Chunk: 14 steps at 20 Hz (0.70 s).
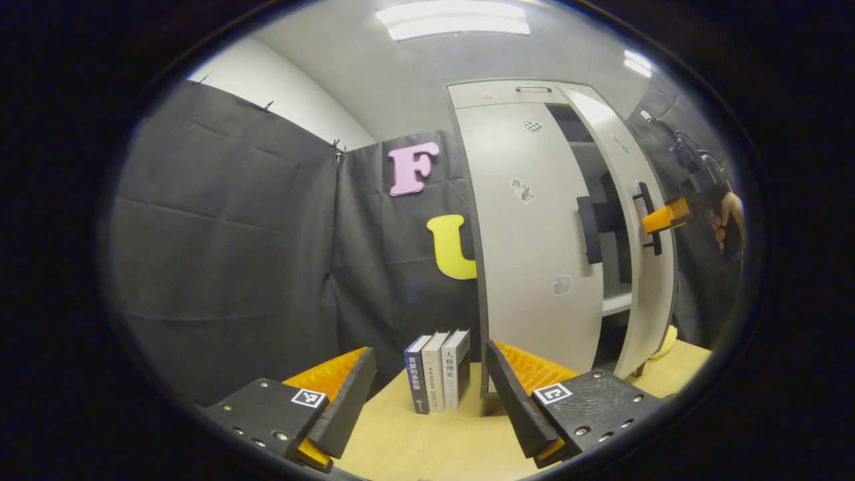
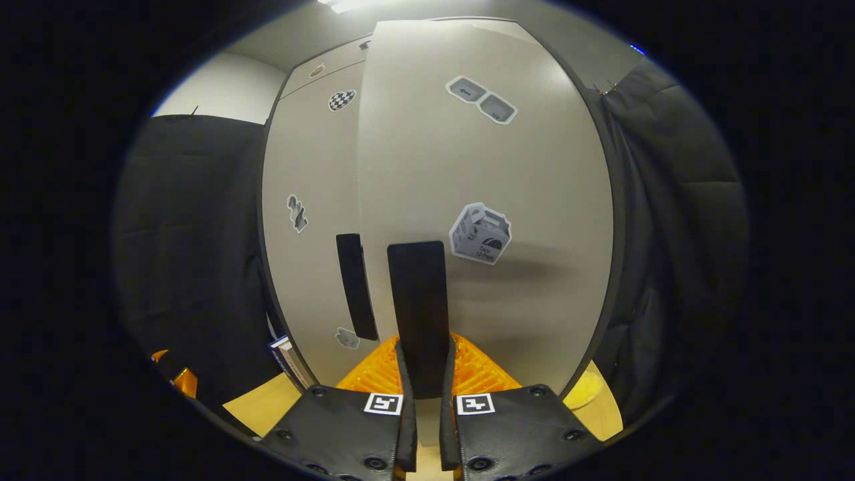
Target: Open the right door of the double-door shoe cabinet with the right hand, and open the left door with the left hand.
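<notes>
The pale grey shoe cabinet (image 1: 528,200) stands on a wooden table. Its left door (image 1: 528,220) is closed, with a black vertical handle (image 1: 589,229). The right door (image 1: 634,220) stands partly swung out, and shelves show in the gap. In the right gripper view, the right door (image 2: 481,167) is close up and my right gripper (image 2: 425,344) is shut on its black handle (image 2: 417,294). The left door's handle (image 2: 356,284) is just to the left. My left gripper (image 1: 429,347) hangs open and empty, well short of the cabinet. The right gripper (image 1: 664,217), held by a hand (image 1: 728,220), shows at the right door's handle.
Three upright books (image 1: 437,371) stand on the table (image 1: 401,441) just left of the cabinet, in front of my left gripper. A yellow object (image 2: 584,387) lies on the table at the cabinet's right. Black cloth walls close in on both sides.
</notes>
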### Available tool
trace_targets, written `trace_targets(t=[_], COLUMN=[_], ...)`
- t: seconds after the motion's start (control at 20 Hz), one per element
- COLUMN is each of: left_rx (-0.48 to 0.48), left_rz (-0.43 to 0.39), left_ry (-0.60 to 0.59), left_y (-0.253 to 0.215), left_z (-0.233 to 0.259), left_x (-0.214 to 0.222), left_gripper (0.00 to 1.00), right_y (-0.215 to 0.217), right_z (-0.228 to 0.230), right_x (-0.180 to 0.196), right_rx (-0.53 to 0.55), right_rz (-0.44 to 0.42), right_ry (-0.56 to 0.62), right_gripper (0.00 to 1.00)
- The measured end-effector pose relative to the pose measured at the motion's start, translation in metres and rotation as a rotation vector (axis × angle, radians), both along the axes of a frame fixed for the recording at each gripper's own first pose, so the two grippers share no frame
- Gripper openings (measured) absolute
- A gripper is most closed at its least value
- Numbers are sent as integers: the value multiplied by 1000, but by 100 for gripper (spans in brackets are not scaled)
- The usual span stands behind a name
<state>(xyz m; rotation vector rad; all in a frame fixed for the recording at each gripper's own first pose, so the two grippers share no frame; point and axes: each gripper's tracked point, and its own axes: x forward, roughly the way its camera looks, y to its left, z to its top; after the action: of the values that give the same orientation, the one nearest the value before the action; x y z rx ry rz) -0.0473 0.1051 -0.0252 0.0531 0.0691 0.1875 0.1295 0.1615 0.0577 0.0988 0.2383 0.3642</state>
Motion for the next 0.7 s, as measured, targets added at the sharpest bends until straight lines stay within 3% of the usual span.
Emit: trace_targets(t=[0.7], left_rx=[7], left_rz=[-126], left_ry=[-10], left_y=[-68], left_z=[6], left_x=[25], left_gripper=[96], right_y=[-35], right_z=[0], right_x=[-37], right_rx=[-3], right_rz=[40], right_ry=[34], right_gripper=[15])
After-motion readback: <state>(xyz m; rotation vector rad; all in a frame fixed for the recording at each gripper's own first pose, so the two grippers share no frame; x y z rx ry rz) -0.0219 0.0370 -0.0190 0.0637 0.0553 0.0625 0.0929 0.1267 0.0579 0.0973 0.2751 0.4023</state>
